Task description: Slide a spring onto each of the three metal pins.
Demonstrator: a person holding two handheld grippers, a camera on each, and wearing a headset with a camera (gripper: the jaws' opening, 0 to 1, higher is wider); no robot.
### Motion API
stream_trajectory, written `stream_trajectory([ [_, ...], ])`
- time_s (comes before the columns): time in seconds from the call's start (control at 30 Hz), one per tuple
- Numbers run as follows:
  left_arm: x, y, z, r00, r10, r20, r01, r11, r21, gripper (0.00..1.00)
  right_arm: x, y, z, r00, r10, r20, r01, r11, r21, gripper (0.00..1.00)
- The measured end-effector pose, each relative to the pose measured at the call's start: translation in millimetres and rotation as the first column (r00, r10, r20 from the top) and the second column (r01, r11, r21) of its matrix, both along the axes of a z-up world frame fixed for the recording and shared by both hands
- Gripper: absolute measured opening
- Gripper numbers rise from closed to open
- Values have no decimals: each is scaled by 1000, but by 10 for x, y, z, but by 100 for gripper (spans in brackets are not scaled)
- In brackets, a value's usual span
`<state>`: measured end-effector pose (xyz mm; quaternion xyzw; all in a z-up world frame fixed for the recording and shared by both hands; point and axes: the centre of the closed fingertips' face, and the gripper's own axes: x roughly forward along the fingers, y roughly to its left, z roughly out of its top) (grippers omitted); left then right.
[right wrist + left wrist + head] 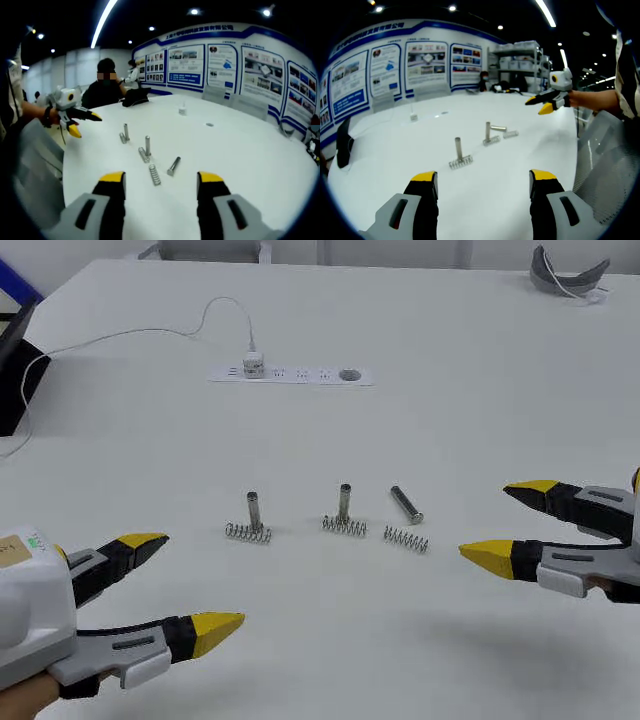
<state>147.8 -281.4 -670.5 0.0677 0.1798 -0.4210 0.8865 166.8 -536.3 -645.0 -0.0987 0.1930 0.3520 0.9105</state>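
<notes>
In the head view, the middle pin (345,501) stands upright on the white workbench (470,370), with the middle spring (344,526) lying flat at its foot on the side nearer the person. To the left of the middle pin, the left pin (254,510) also stands upright, the left spring (248,533) lying at its base. To the right, the right pin (406,504) has toppled onto its side, and the right spring (406,539) lies just beside it. No spring sits on any pin, so I judge all three are yet to be done. The left gripper (197,580) hangs well left of the middle pin, jaws spread and empty. The right gripper (487,520) hangs well to its right, likewise spread and empty. In the left gripper view, the yellow-tipped jaws stand wide apart, with the middle pin beyond them and the right gripper farther off. In the right gripper view, the jaws gape too. The right pin and right spring lie nearest, with the middle pin just behind.
</notes>
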Motion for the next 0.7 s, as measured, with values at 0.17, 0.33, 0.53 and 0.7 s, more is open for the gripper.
stream_trajectory([
  [0.17,3,-20,22,1000,-3,6,3,1000,-2,76,56,-6,-4,1000,-4,-25,3,1000,-27,54],
  [0.33,-2,-14,42,1000,-1,11,1,1000,-1,76,127,36,19,1000,5,-30,-6,999,-46,51],
  [0.53,-18,12,47,1000,7,12,-7,1000,0,76,221,88,27,999,8,-40,-10,998,-64,46],
  [0.7,-30,14,58,1000,11,12,-10,1000,-6,75,311,123,-13,999,6,-50,-12,993,-116,44],
])
